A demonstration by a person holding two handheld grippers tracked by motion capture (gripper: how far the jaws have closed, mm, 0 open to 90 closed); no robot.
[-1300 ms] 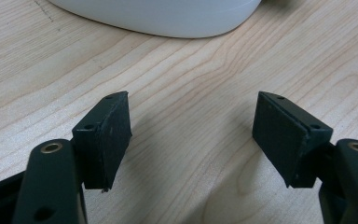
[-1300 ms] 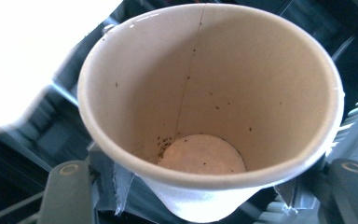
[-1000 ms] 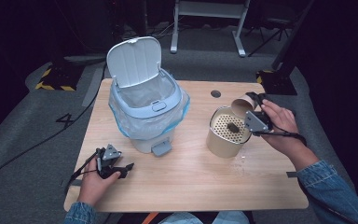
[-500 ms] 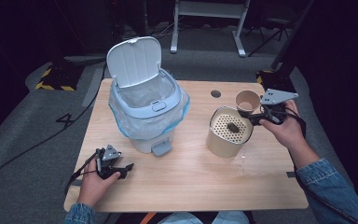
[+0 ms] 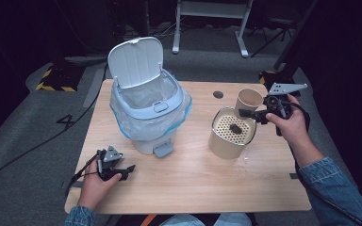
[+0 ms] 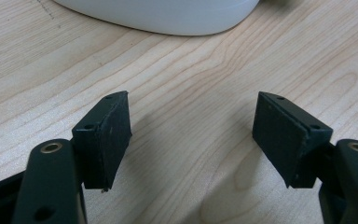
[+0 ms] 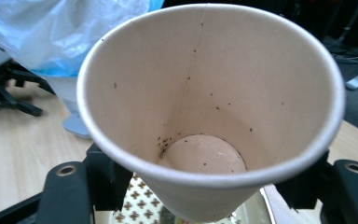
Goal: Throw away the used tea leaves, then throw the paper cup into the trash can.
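The paper cup sits clamped between the pads of the right tool, right of centre in the high view, tipped on its side with its mouth facing the tool's camera. Inside, it looks drained: only dark specks cling to the wall and bottom, so the pouring seems done. Just below and left of the cup stands the tan strainer canister, its perforated insert carrying a small dark lump, apparently the dregs caught there. A few wet spots show on the surface just to the lower right of the canister.

Further left in that view stands the pedal bin, lid swung up and a blue liner bag folded over its rim. My guess is the cup goes there next, which would leave one carry across and a drop.

At the lower left, the left tool rests on the surface near the bin's base, its jaws spread apart with nothing but bare wood between them.
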